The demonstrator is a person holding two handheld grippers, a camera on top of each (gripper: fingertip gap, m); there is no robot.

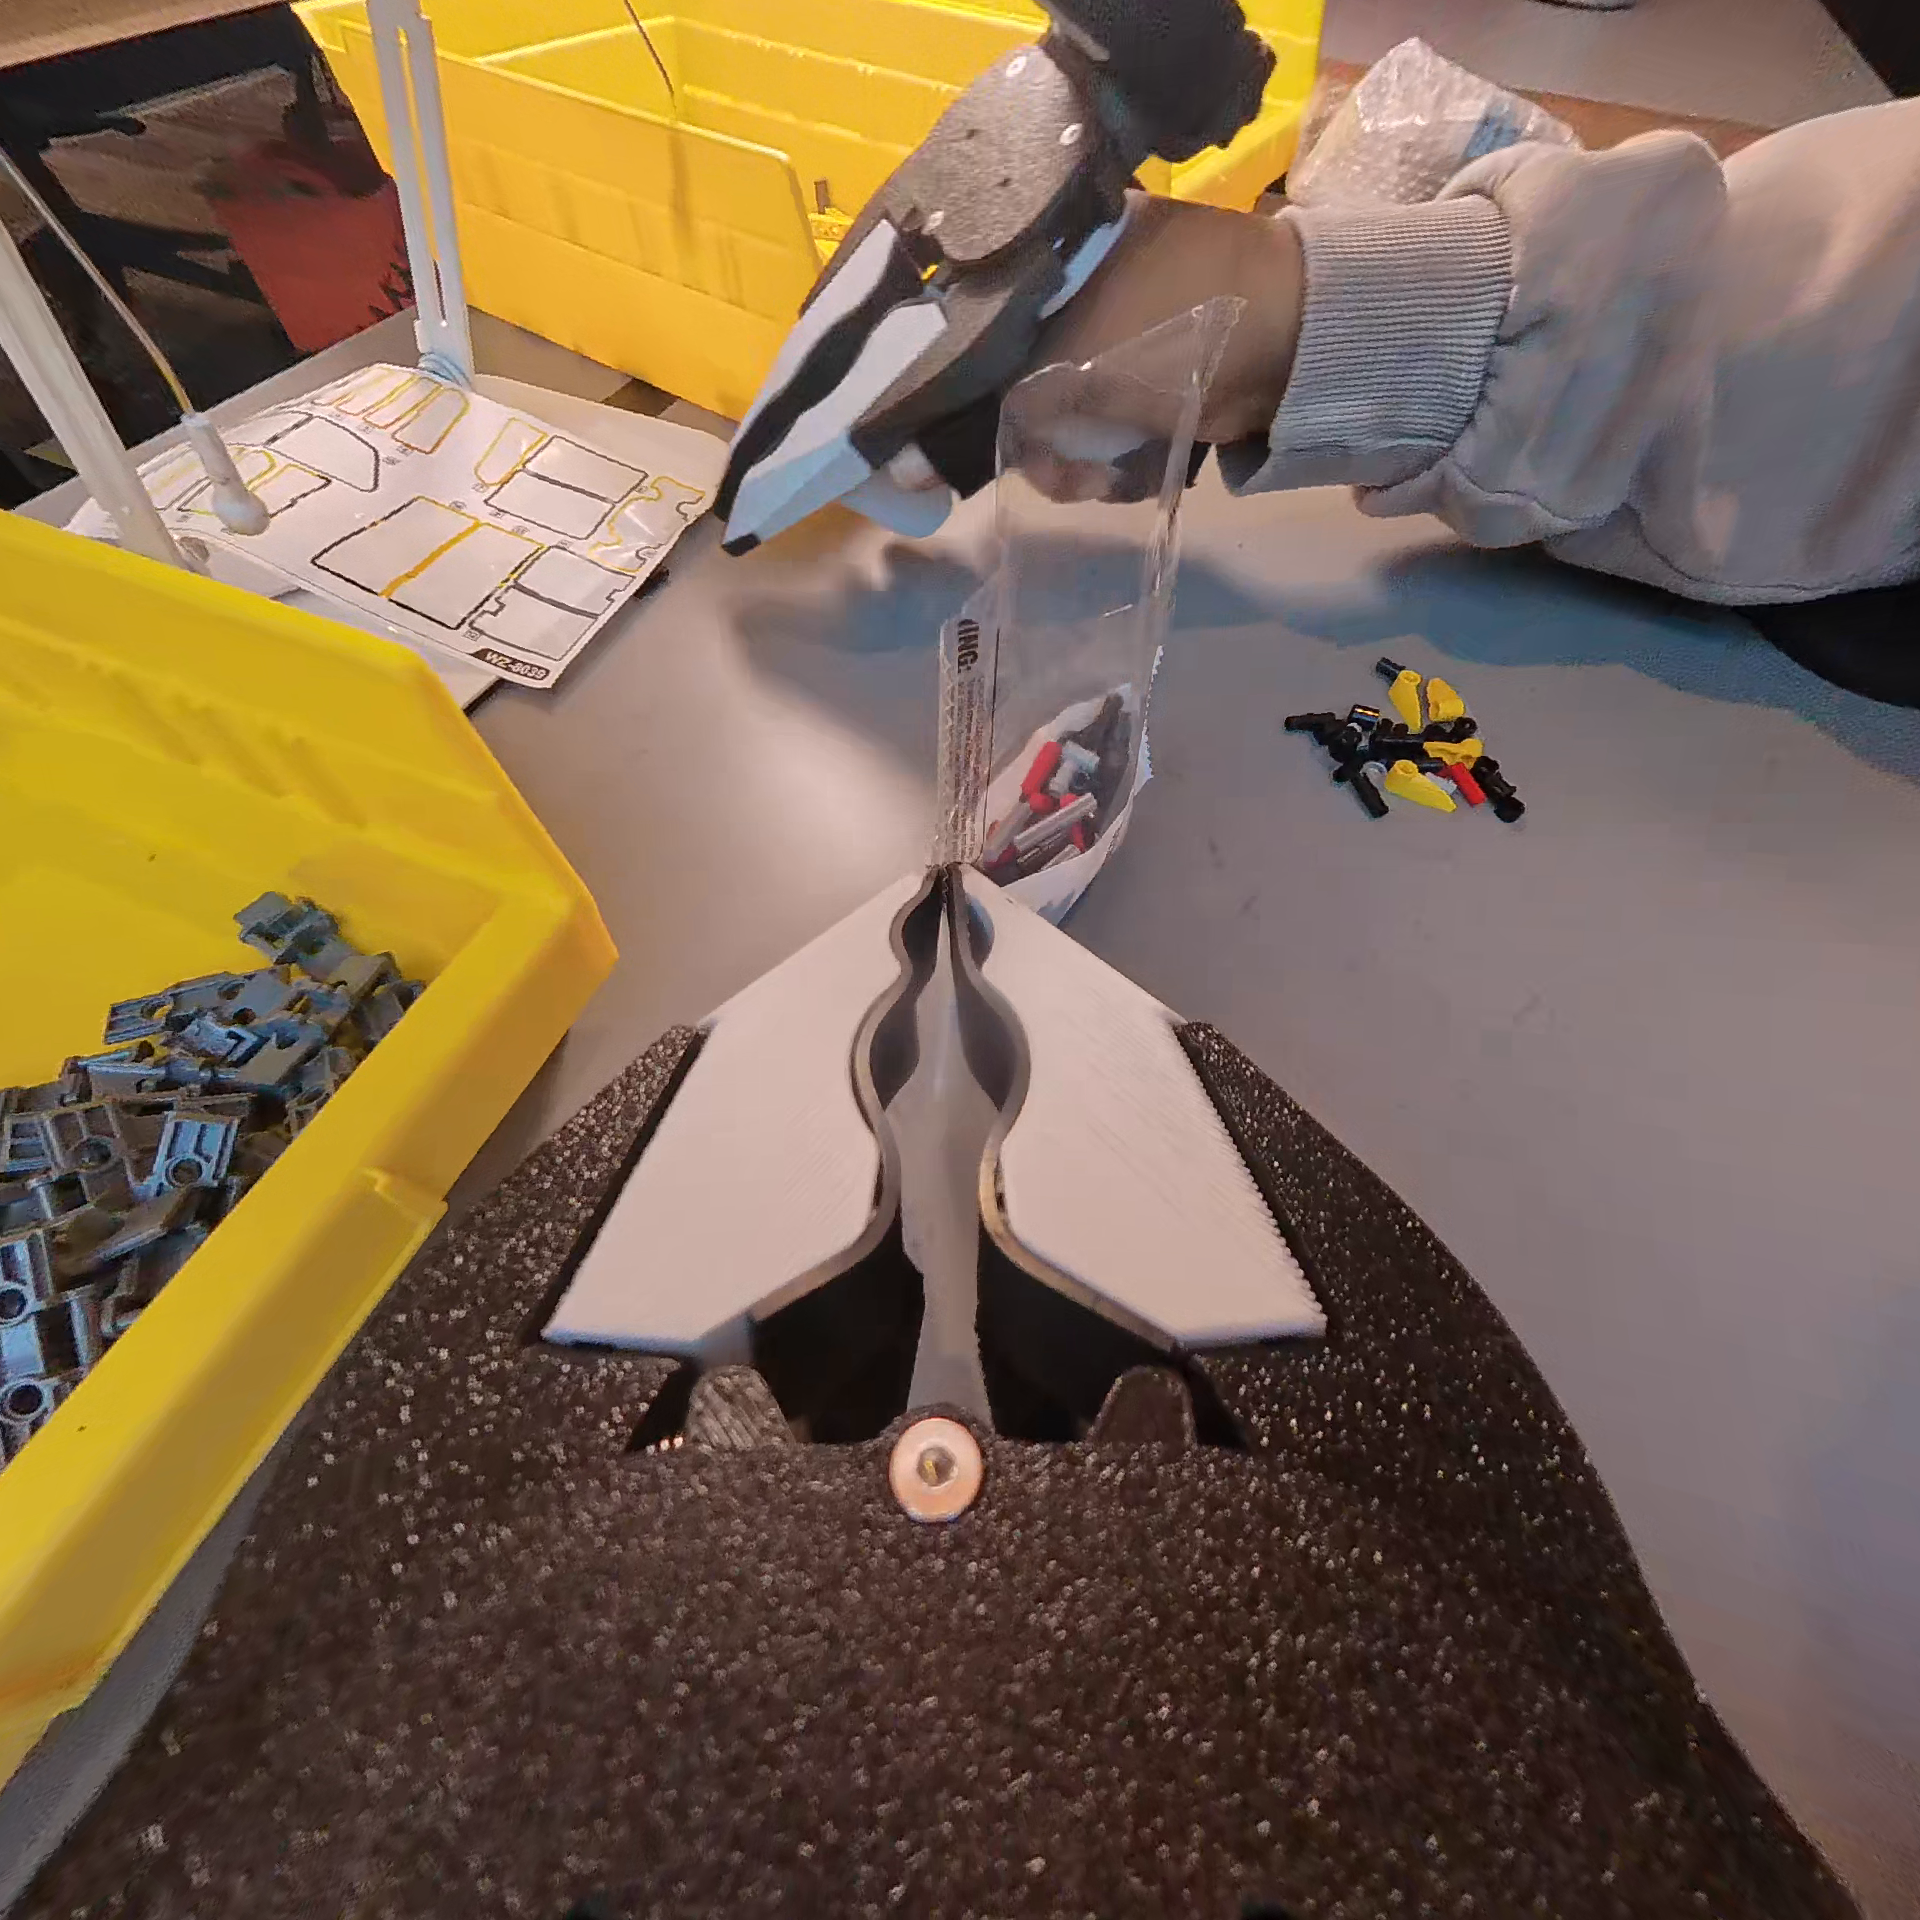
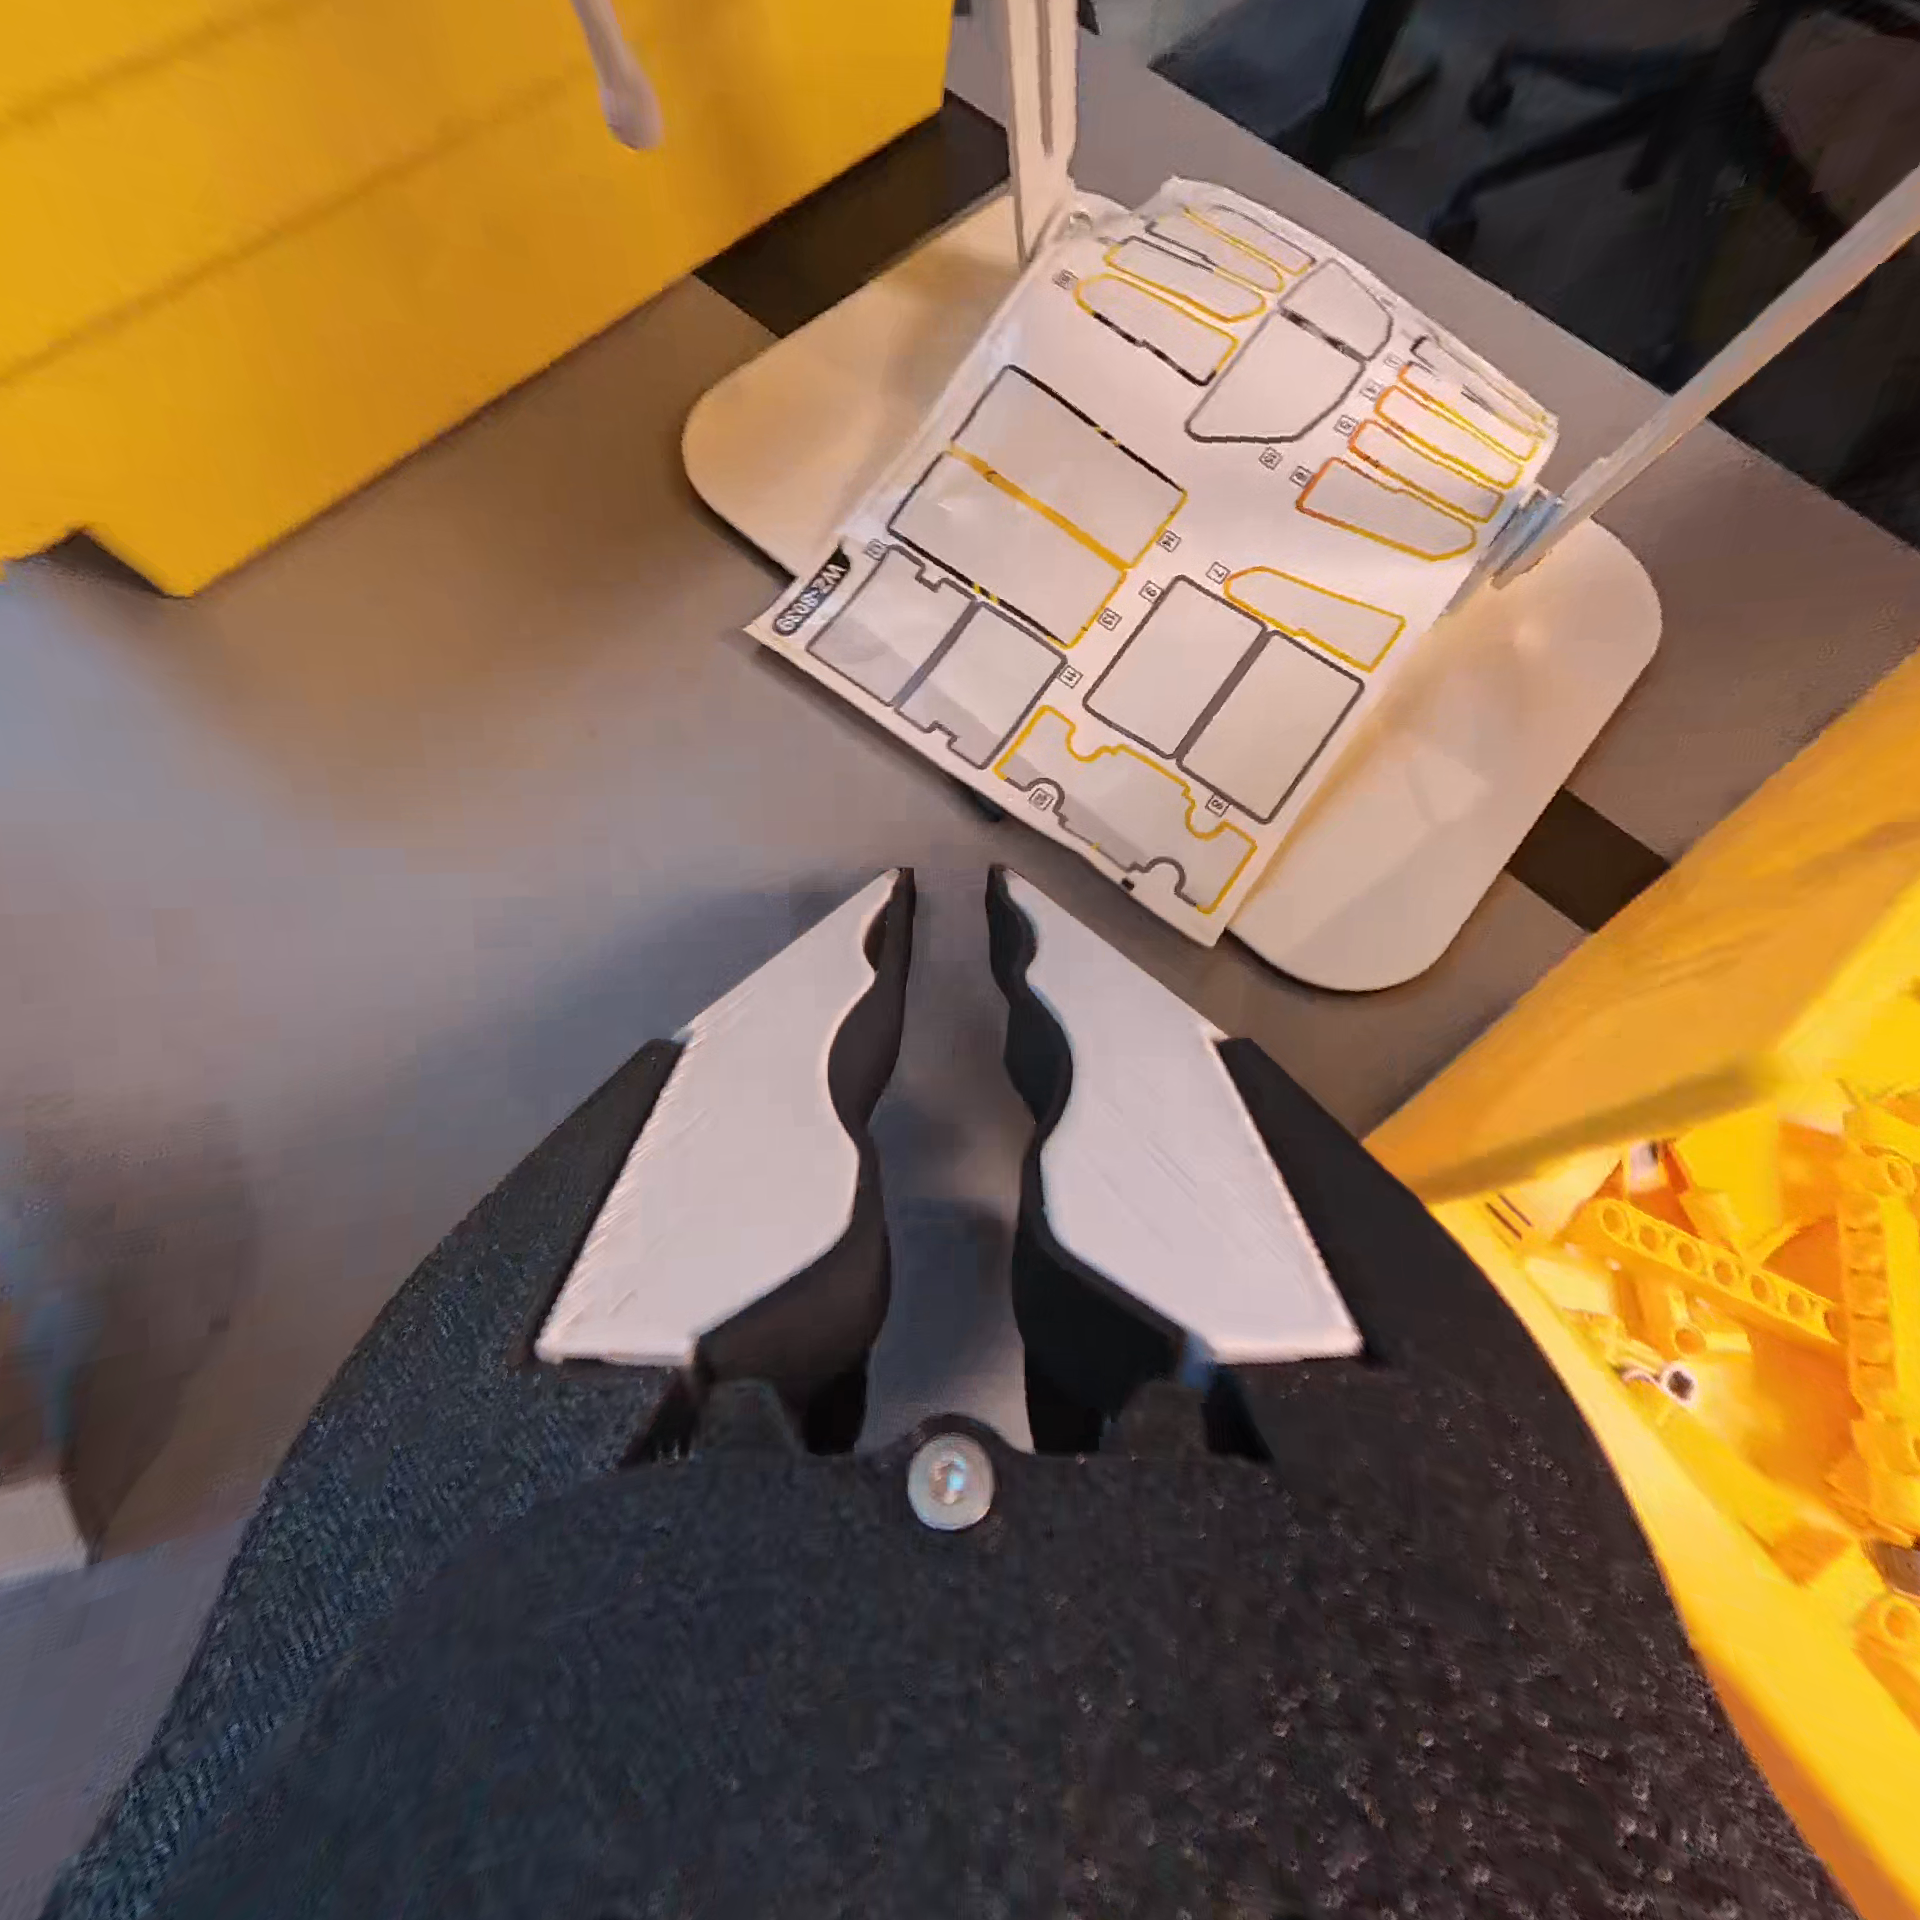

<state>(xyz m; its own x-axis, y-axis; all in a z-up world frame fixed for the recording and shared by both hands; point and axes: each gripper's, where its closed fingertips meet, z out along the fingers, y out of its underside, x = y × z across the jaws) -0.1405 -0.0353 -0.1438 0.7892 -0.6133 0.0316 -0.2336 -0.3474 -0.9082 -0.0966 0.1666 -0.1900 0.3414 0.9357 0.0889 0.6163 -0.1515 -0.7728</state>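
My left gripper point(image 1: 945, 873) is shut on the edge of a clear plastic bag point(image 1: 1081, 540). The bag stands upright above the grey table and holds small red, grey and black brick parts point(image 1: 1060, 800) at its bottom. My right gripper shows farther off in the left wrist view point(image 1: 753, 530), held by a hand in a light sleeve, just left of the bag's top and apart from it. In its own view my right gripper point(image 2: 948, 883) is slightly open and empty above the table, pointing toward a white sticker sheet point(image 2: 1132, 582).
A small pile of black, yellow and red parts point(image 1: 1408, 748) lies right of the bag. A yellow bin with grey parts point(image 1: 260, 790) stands at left, other yellow bins point(image 1: 644, 187) behind. A yellow bin of yellow beams point(image 2: 1714, 1299) is right of my right gripper. A white stand base point(image 2: 1455, 790) holds the sheet. My right fingertips sit around 20 cm from my left ones.
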